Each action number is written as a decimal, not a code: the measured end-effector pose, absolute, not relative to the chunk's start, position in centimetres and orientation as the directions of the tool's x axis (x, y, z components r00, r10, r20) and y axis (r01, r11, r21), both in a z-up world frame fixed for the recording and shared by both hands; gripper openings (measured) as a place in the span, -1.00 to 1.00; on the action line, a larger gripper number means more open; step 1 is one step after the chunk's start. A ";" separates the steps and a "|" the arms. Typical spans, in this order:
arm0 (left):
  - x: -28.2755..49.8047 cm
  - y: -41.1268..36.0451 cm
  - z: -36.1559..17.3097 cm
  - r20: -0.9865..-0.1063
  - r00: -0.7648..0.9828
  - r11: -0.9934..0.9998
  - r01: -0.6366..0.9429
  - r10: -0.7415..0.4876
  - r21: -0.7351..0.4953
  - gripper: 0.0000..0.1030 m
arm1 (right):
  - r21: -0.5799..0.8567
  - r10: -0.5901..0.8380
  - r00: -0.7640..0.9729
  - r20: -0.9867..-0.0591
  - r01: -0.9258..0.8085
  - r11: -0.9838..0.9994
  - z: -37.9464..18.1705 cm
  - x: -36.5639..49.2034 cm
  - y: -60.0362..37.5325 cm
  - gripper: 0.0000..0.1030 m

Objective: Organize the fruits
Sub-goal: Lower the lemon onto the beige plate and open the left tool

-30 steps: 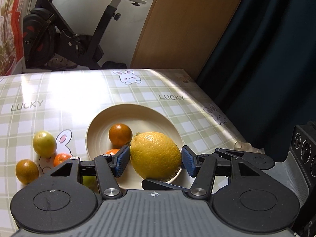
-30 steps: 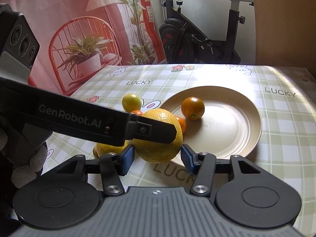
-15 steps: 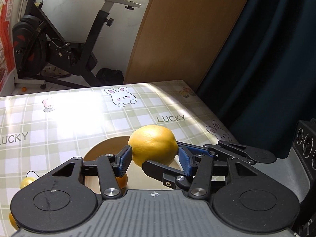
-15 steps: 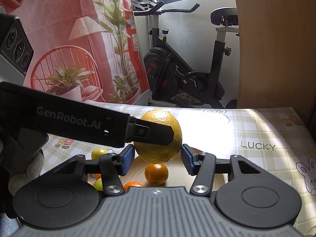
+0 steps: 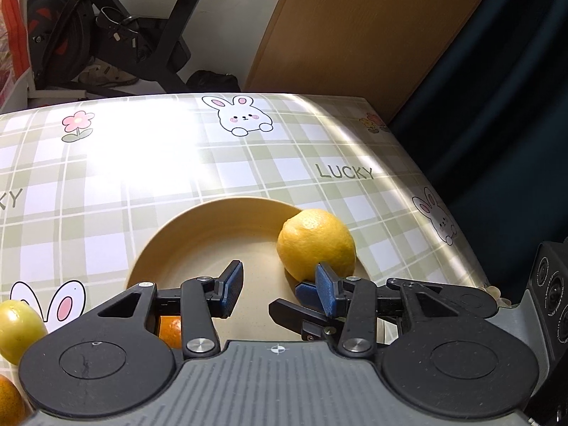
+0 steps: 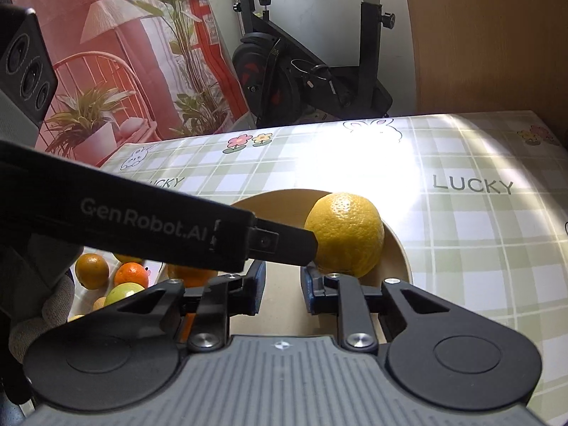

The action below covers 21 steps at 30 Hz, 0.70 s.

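Green-checked tablecloth (image 5: 284, 163) bears a beige round plate (image 5: 184, 245); the large yellow lemon (image 5: 316, 241) lies released at its rim. The left gripper (image 5: 280, 289) is closing on nothing, the right gripper (image 6: 282, 285) is narrowed and empty; both are best lifted clear without nudging it.

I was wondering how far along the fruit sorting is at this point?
Done: the large yellow citrus sits on the beige plate, by its rim. In hand: nothing; the right tool is shut empty and the left tool is closing on nothing. Left: small oranges and a green fruit beside the plate.

Exercise bike (image 6: 312, 71) beyond worktop (image 5: 149, 163); wooden panel (image 5: 355, 35), dark curtain (image 5: 497, 106), red plant-print hanging (image 6: 106, 71) behind.
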<state>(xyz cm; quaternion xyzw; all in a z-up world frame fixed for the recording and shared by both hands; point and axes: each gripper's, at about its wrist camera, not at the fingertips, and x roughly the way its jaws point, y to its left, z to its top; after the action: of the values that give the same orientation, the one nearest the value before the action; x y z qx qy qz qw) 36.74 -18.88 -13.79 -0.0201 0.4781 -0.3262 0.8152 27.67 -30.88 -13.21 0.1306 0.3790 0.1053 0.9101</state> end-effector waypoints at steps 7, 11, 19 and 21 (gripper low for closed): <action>36.4 -17.1 -12.3 -0.736 0.360 0.778 0.519 -0.574 -0.353 -0.10 | 0.328 0.288 0.699 -0.654 -0.081 0.941 -12.9 27.3 -31.0 -0.52; 35.5 -15.2 -10.4 -0.709 0.394 0.776 0.526 -0.585 -0.349 -0.09 | 0.329 0.285 0.724 -0.628 -0.085 0.940 -11.7 26.1 -30.9 -0.46; 32.3 -8.2 -6.3 -0.666 0.492 0.812 0.485 -0.561 -0.325 -0.08 | 0.328 0.310 0.757 -0.576 -0.133 0.935 -8.8 23.6 -28.7 -0.46; 31.4 -6.2 -5.8 -0.664 0.514 0.827 0.464 -0.543 -0.317 -0.08 | 0.319 0.323 0.757 -0.568 -0.159 0.934 -8.2 23.2 -27.7 -0.46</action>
<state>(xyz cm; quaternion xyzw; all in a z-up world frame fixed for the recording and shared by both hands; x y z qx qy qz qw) 31.41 -6.22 -5.77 -0.0493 0.3987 -0.2896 0.8688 23.18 -27.75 -8.22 0.1266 0.3234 0.1297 0.9287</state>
